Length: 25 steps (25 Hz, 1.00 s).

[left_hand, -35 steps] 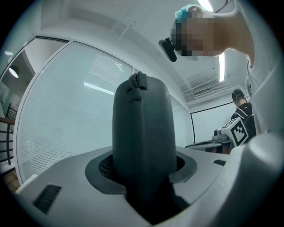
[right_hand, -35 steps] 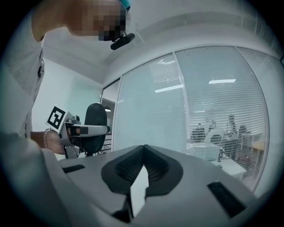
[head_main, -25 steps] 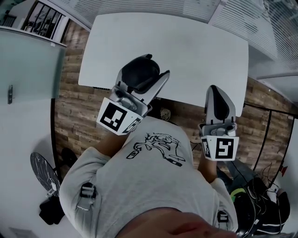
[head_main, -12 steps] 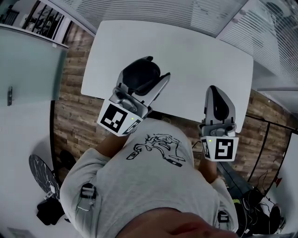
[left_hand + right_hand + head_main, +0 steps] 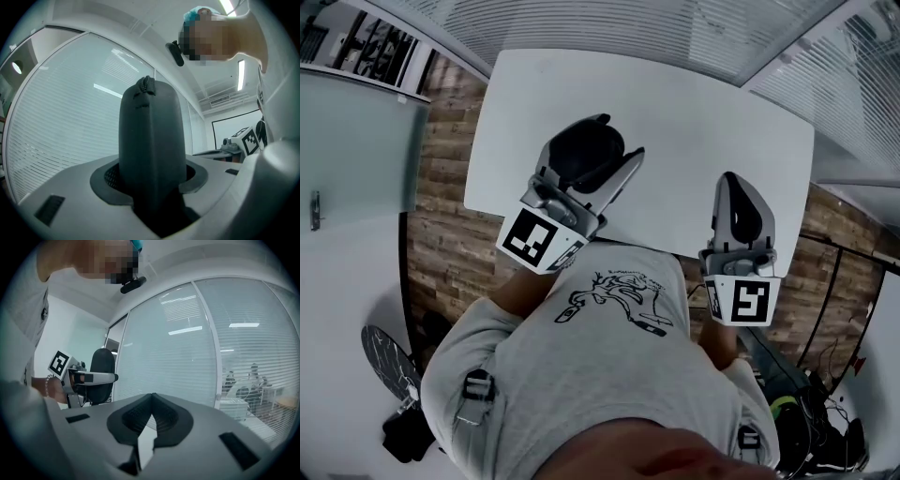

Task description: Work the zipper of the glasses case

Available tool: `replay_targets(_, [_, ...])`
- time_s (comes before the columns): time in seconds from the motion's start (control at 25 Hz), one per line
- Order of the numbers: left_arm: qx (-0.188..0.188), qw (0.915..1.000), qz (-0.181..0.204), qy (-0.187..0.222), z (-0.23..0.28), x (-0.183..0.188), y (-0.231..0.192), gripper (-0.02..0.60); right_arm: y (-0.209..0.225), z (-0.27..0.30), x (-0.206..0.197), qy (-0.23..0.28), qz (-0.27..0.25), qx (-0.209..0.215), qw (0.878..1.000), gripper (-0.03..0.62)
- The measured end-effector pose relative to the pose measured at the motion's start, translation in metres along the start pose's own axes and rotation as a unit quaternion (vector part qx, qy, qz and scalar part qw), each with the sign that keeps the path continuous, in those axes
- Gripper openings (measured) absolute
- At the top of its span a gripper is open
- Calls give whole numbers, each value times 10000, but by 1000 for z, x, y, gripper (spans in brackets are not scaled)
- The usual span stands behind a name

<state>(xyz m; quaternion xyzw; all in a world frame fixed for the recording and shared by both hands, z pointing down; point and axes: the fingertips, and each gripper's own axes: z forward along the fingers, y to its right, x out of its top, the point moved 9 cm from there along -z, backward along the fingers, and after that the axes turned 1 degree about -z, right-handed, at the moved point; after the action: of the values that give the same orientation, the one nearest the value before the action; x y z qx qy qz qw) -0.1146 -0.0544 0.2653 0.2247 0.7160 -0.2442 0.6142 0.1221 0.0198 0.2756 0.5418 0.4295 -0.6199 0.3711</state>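
A dark grey glasses case (image 5: pixel 584 152) is clamped between the jaws of my left gripper (image 5: pixel 614 139), held in the air over the near edge of the white table (image 5: pixel 703 112). In the left gripper view the case (image 5: pixel 150 136) stands upright between the pads of that gripper (image 5: pixel 150 190), with its zipper pull (image 5: pixel 146 85) at the top end. My right gripper (image 5: pixel 730 178) is at the right, shut with nothing in it. In the right gripper view its pads (image 5: pixel 165 414) meet at the tip (image 5: pixel 151 397), and the case (image 5: pixel 102 363) shows far left.
Wooden floor (image 5: pixel 441 187) surrounds the table. Glass walls with blinds (image 5: pixel 197 348) stand behind it. A black round object (image 5: pixel 384 352) lies on the floor at the left, and cables and bags (image 5: pixel 825 427) at the lower right.
The table has drawn closer and slid under both grippers as the person stepped forward. Both grippers keep their pose; the left still holds the case.
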Motion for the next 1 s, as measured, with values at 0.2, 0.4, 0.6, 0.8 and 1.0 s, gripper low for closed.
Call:
replay_targets(0.2, [-57,10000,-58,28,8,0,-1,242,6,1,1,-11,-29,-44,10000,6])
replay_targets(0.4, [-70,9999,-101,109,21,6,6,242,22,-5,4,6,-105,-20,9999,6])
replay_targets(0.6, [-101,9994,-275,200,30,6,10,242,30,-5,-2,42,-218,117,9997,6])
replay_targets(0.8, [-324,9977,-521,285,37,8,15,242,24,7,-7,194,-252,296,9991,6])
replay_targets(1.0, [-634,9950,-705,318,44,10,21,242,5,24,-16,279,-239,710,9968,28])
